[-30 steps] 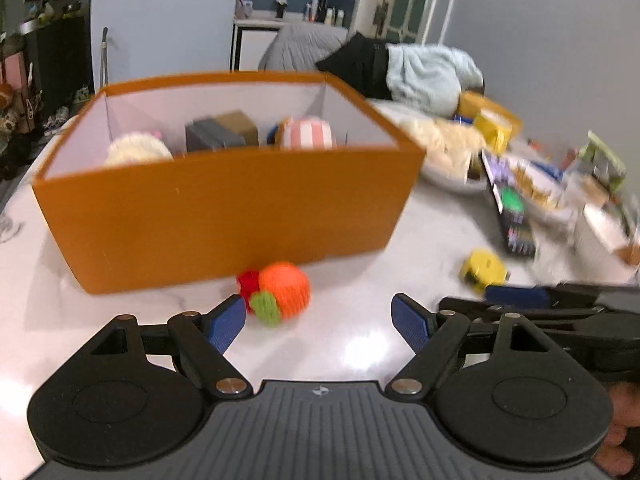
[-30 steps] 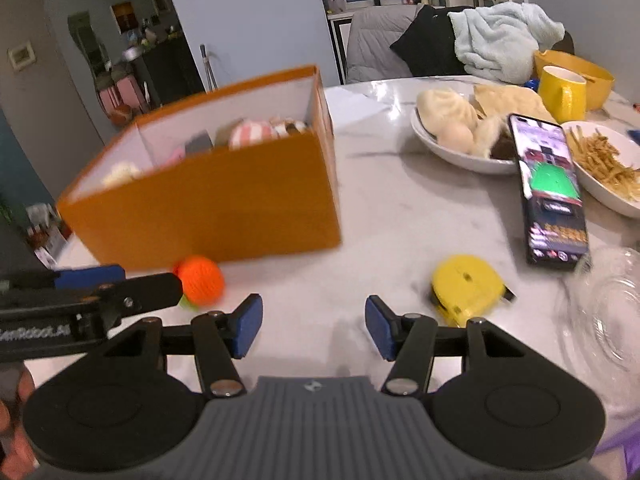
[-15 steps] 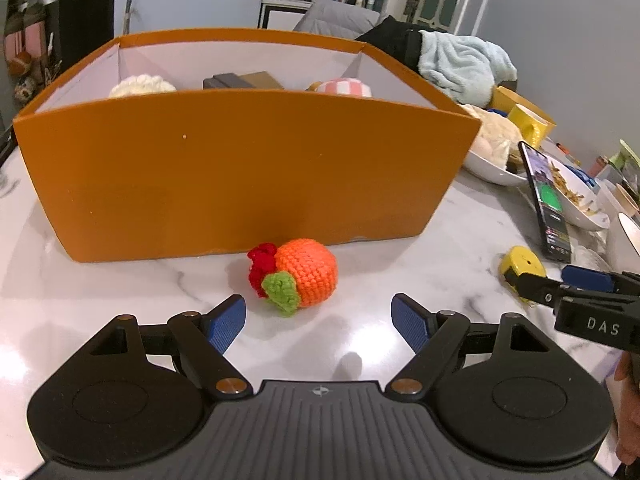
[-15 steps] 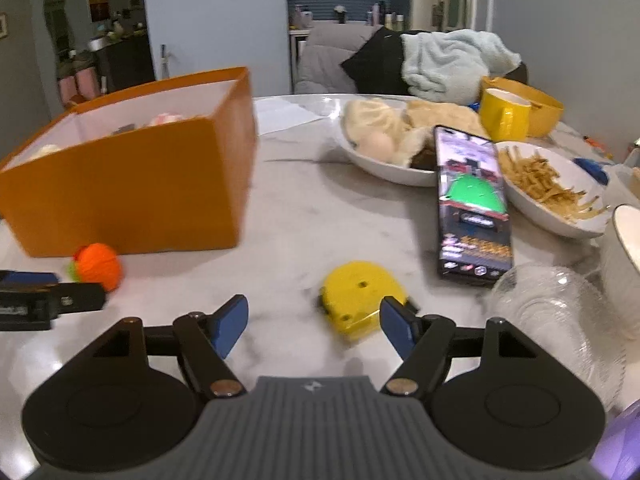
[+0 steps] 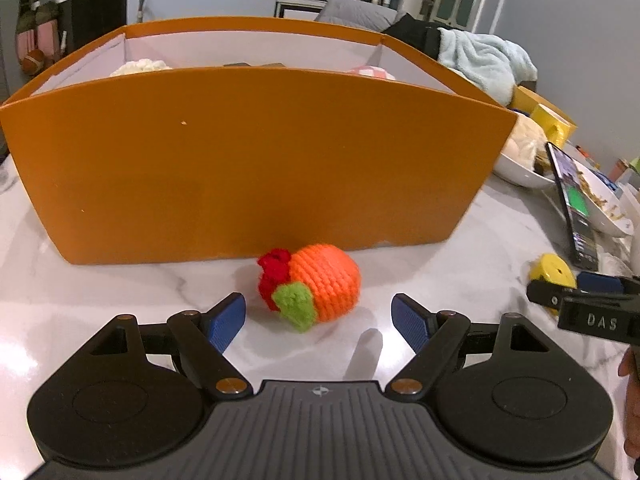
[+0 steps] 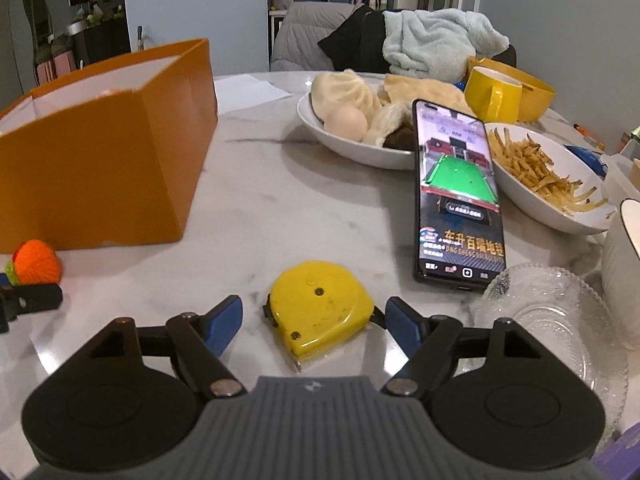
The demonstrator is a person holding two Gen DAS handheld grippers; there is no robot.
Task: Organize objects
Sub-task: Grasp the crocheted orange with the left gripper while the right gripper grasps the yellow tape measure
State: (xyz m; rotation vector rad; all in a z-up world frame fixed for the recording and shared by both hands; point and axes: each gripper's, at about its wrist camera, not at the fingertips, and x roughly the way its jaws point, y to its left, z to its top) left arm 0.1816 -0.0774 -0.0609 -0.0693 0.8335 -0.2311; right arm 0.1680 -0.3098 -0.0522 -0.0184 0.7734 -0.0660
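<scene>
- In the left wrist view the left gripper (image 5: 318, 316) sits nearest, low over the marble table (image 5: 100, 300), its blue-padded fingers (image 5: 224, 320) spread wide and gripping nothing.
- Just beyond the pads, at about 12 o'clock, lies a crocheted orange fruit (image 5: 316, 286) with a green leaf and a red tuft; it rests on the table, touched by neither pad.
- At 3 o'clock in the same view the tip of the right gripper (image 5: 576, 300) juts in, with a yellow tape measure (image 5: 554, 276) just behind it.
- Directly behind the fruit stands an open orange box (image 5: 248, 160), its near wall close to the fruit; over the rim show a cream knitted item (image 5: 140, 66) at 11 o'clock and a pink-and-white item (image 5: 374, 73) at 1 o'clock.
- In the right wrist view, the right gripper's jaws have just been opening and stand apart; the tape measure lies flat between the pads, the left one clear of it, while whether the right pad touches its edge cannot be told.
- At 9 o'clock there, the orange fruit is seen again beside the box's corner, with the left gripper's dark tip just in front of it.
- At 3 o'clock is a clear glass dish (image 6: 552, 320).
- At 1 o'clock a lit phone (image 6: 458, 196) leans against a white bowl of buns (image 6: 352, 120), beside a bowl of fried strips (image 6: 540, 172).
- Farthest, at 1 o'clock, are a yellow mug (image 6: 494, 94) and a pale blue blanket (image 6: 436, 40).
</scene>
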